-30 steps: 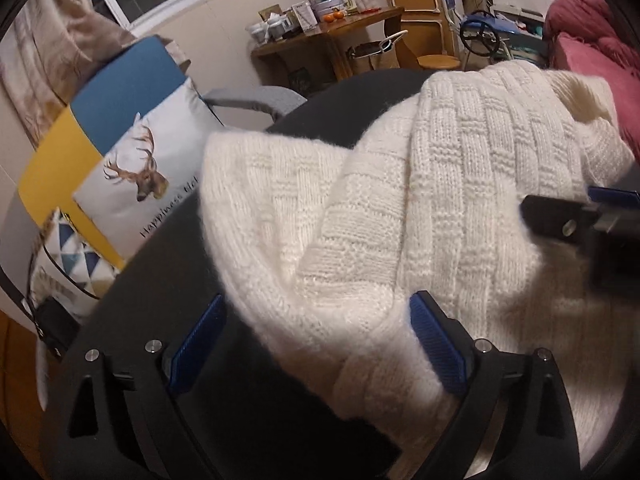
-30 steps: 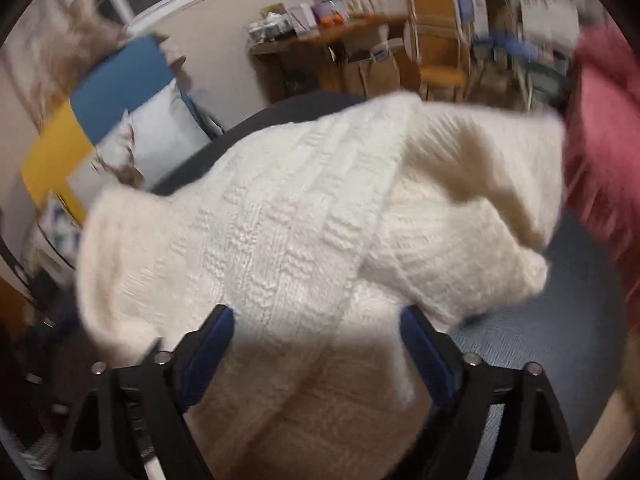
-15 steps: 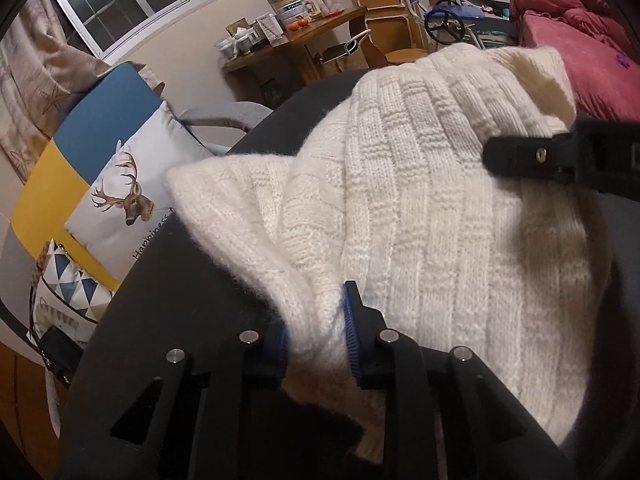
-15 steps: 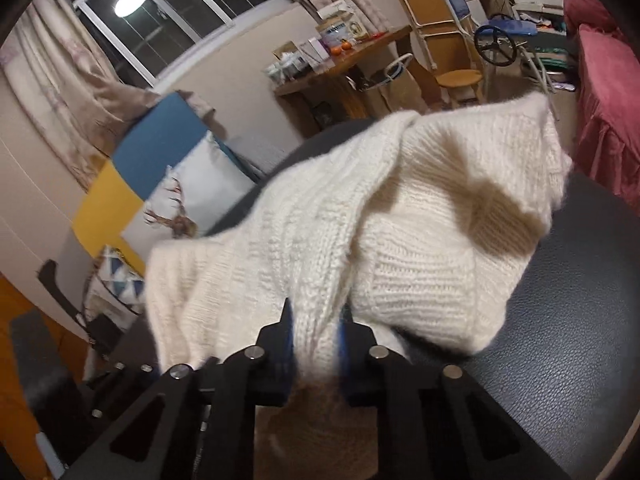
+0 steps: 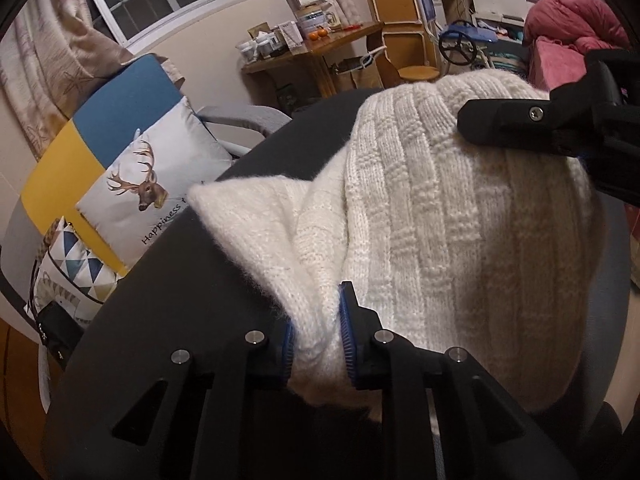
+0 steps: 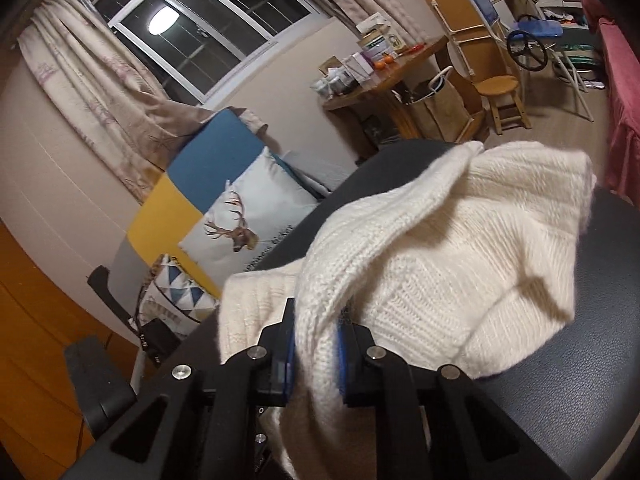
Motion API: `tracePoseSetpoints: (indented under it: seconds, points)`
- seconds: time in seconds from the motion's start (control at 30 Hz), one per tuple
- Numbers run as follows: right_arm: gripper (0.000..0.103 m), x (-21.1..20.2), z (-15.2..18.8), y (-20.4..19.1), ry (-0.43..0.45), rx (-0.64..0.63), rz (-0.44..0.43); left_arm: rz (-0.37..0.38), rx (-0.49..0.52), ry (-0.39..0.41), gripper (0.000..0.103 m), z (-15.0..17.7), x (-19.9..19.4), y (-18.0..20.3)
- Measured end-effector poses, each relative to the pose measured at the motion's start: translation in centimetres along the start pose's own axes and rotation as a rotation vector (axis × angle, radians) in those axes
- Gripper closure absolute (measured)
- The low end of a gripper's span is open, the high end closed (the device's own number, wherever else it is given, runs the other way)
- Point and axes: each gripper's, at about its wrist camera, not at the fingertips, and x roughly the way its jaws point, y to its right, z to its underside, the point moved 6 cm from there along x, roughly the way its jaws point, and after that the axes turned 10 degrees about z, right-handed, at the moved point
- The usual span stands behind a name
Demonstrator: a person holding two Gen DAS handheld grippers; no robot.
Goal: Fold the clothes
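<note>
Cream knit sweater (image 5: 460,240) is lying bunched on the dark round surface (image 5: 192,288) | left gripper (image 5: 316,344) is pinching its near edge | right gripper (image 6: 316,344) is clamping a fold | deer cushion (image 5: 152,192) is sitting beyond.

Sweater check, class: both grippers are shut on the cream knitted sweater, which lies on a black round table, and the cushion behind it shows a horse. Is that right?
One detail is wrong. The cushion shows a deer with antlers, not a horse; the left wrist view shows it clearly. The rest holds: the left gripper and right gripper are both shut on the cream sweater, on the black round table.
</note>
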Motion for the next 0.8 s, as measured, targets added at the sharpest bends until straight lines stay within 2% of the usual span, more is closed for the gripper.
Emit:
tracePoseSetpoints:
  seconds: [0.17, 0.23, 0.47, 0.67, 0.73, 0.8]
  points:
    - [0.088, -1.2, 0.3, -1.6, 0.0, -0.014, -0.042, -0.012, -0.018, 0.02, 0.083, 0.2, -2.0, -0.6]
    - [0.088, -1.8, 0.5, -2.6, 0.004, -0.033, -0.062, -0.02, -0.025, 0.027, 0.087, 0.2, -2.8, -1.0]
    - [0.088, -3.8, 1.1, -6.1, 0.02, -0.088, -0.102, -0.044, -0.057, 0.049, 0.088, 0.7, -5.5, -2.4]
    - [0.088, -5.0, 1.6, -8.5, 0.019, -0.114, -0.131, -0.095, -0.06, 0.074, 0.089, 1.1, -7.8, -3.4]
    - [0.088, -5.3, 1.9, -9.4, 0.017, -0.124, -0.143, -0.116, -0.07, 0.087, 0.095, 1.2, -8.8, -4.0]
    - [0.088, -5.6, 2.1, -10.5, 0.012, -0.135, -0.158, -0.143, -0.068, 0.105, 0.096, 1.4, -10.1, -4.6]
